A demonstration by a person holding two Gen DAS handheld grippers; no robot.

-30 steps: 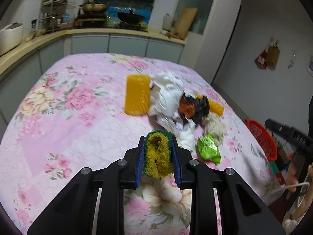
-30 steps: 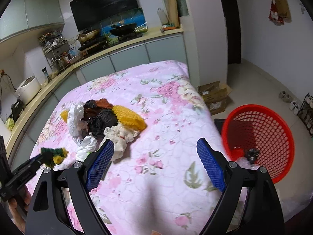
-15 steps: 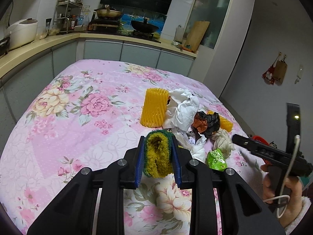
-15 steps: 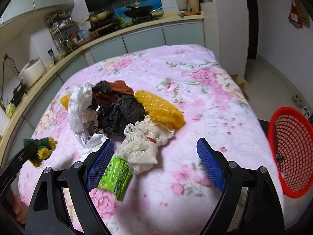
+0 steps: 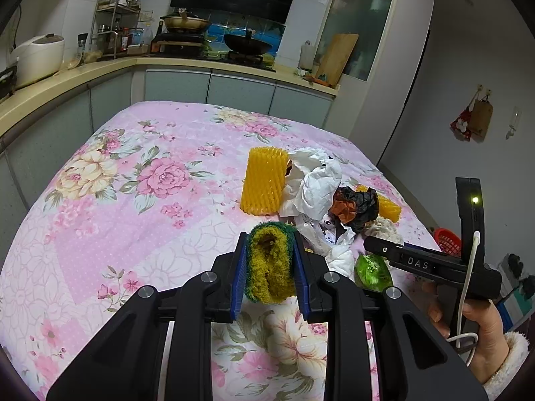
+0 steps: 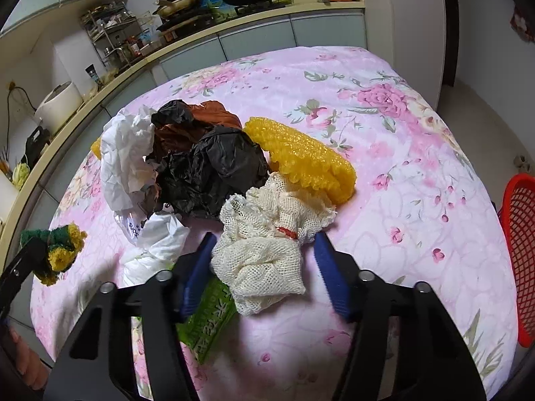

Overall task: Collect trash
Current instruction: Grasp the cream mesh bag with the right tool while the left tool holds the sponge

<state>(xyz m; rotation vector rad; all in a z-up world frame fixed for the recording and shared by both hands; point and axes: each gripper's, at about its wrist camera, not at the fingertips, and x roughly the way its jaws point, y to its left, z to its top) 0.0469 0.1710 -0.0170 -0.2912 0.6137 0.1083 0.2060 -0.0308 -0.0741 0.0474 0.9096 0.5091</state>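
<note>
My left gripper (image 5: 269, 255) is shut on a green and yellow scouring sponge (image 5: 270, 274), held above the pink floral tablecloth (image 5: 133, 217). The sponge (image 6: 62, 249) also shows at the left edge of the right wrist view. My right gripper (image 6: 264, 238) hangs low over the trash pile, its jaws closing around a cream mesh net (image 6: 260, 267). The left pad touches the net; the right pad stands clear of it. A green snack packet (image 6: 207, 320) lies under the left finger.
Behind the net lie a crumpled black bag (image 6: 210, 173), white paper (image 6: 123, 153), a brown wrapper (image 6: 200, 120) and yellow foam netting (image 6: 301, 157). A red basket (image 6: 521, 250) stands on the floor past the table's right edge. Kitchen counters run along the far side.
The right gripper has swung from the red basket over to the trash pile, dropped down and narrowed its jaws around the mesh net. The left gripper keeps the sponge and has barely shifted.
</note>
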